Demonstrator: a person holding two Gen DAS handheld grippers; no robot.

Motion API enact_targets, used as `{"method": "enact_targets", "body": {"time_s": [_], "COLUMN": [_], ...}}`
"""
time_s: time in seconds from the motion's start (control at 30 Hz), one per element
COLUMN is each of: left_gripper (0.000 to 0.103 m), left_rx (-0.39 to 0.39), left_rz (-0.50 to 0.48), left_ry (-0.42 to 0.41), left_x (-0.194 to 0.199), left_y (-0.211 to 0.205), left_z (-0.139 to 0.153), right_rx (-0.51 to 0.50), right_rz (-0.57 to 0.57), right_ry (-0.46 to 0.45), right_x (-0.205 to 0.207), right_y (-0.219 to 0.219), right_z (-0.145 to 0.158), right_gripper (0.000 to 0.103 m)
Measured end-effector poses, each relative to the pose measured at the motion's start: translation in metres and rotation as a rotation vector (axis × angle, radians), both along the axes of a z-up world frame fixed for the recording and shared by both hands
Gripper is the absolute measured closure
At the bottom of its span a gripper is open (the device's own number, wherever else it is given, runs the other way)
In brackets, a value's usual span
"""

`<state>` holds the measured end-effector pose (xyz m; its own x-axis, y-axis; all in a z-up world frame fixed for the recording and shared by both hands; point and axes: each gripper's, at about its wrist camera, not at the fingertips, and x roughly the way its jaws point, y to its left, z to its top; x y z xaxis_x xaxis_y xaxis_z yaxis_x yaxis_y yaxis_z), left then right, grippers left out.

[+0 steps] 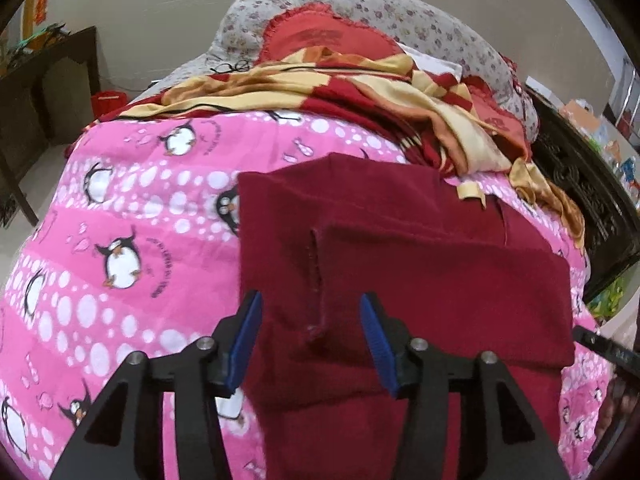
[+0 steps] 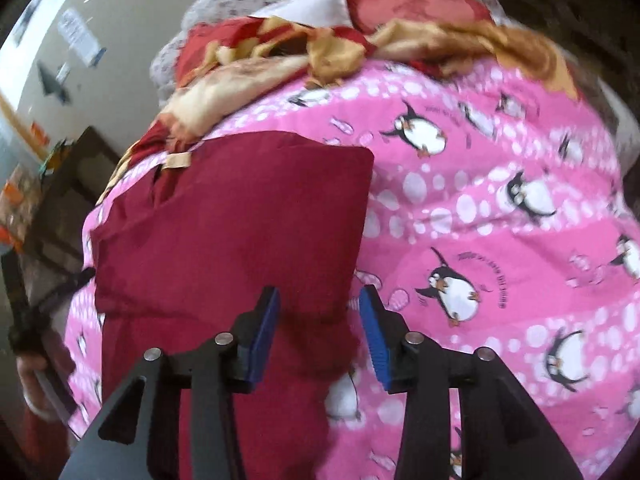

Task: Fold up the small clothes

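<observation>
Two grippers are hanging over a dark red garment [image 1: 400, 264] that's spread on a bed with a pink penguin sheet [image 1: 132, 208]. The garment already has one part doubled over on itself, so you get a thicker band across the middle with a raw seam showing near the left edge, which reads to me like a fold just laid down.

Left gripper [image 1: 310, 344] has its blue pads apart, straddling that seam without pinching it, so it's let go. Right gripper [image 2: 320, 336] is the same deal, pads spread over the garment's right edge where the cloth meets the sheet, nothing clamped. That view is a bit smeared.

My guess is both are parked at the near corners because that's where you'd grab for the next fold. Further back there's a heap of red and gold checked cloth [image 1: 360, 92] against floral pillows [image 1: 400, 12], well away from the work.
</observation>
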<state>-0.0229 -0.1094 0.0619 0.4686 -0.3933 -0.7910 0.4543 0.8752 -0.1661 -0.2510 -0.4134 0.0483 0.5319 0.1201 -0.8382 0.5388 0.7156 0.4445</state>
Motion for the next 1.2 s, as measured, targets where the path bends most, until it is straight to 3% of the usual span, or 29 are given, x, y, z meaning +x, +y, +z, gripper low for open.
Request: {"method": "enact_targets", "body": {"time_s": [0.07, 0.13, 0.17, 0.27, 0.33, 0.47, 0.53, 0.63, 0.73, 0.87, 1.03, 1.2], "left_gripper": [0.067, 0.068, 0.068, 0.067, 0.067, 0.067, 0.067, 0.065, 0.051, 0.034, 0.033, 0.033], "left_rx": [0.021, 0.035, 0.038, 0.070, 0.077, 0.078, 0.080, 0.079, 0.081, 0.089, 0.116, 0.112], "left_rz": [-0.011, -0.018, -0.019, -0.018, -0.015, -0.022, -0.020, -0.008, -0.004, 0.000, 0.003, 0.003], "left_ry": [0.004, 0.018, 0.019, 0.030, 0.042, 0.032, 0.034, 0.037, 0.049, 0.017, -0.002, -0.006], "left_x": [0.001, 0.002, 0.002, 0.002, 0.002, -0.001, -0.001, 0.000, -0.006, -0.020, -0.036, -0.054], "left_y": [-0.007, -0.010, -0.010, -0.011, -0.011, -0.008, -0.009, -0.009, -0.006, 0.007, 0.021, 0.034], "left_z": [-0.004, -0.009, -0.011, -0.023, -0.028, -0.030, -0.031, -0.031, -0.027, -0.017, -0.012, -0.008], "right_rx": [0.020, 0.031, -0.022, -0.191, -0.181, -0.152, -0.176, -0.204, -0.228, -0.190, -0.190, -0.131], "right_rz": [-0.011, 0.018, 0.041, 0.074, 0.060, 0.005, 0.037, 0.121, 0.149, 0.083, 0.075, 0.076], "right_ry": [0.018, 0.021, 0.021, 0.056, 0.097, 0.038, -0.003, 0.014, 0.090, 0.049, 0.045, -0.011], "right_x": [0.009, 0.016, 0.018, 0.021, 0.021, 0.004, -0.001, -0.003, -0.002, -0.013, -0.025, -0.039], "right_y": [-0.005, -0.006, -0.003, 0.002, -0.004, -0.003, 0.011, 0.031, 0.036, 0.026, 0.028, 0.040], "right_z": [-0.011, -0.016, -0.012, -0.004, -0.015, 0.003, 0.016, 0.015, -0.006, 0.008, 0.019, 0.028], "right_gripper": [0.047, 0.066, 0.072, 0.075, 0.075, 0.075, 0.075, 0.075, 0.075, 0.064, 0.063, 0.059]}}
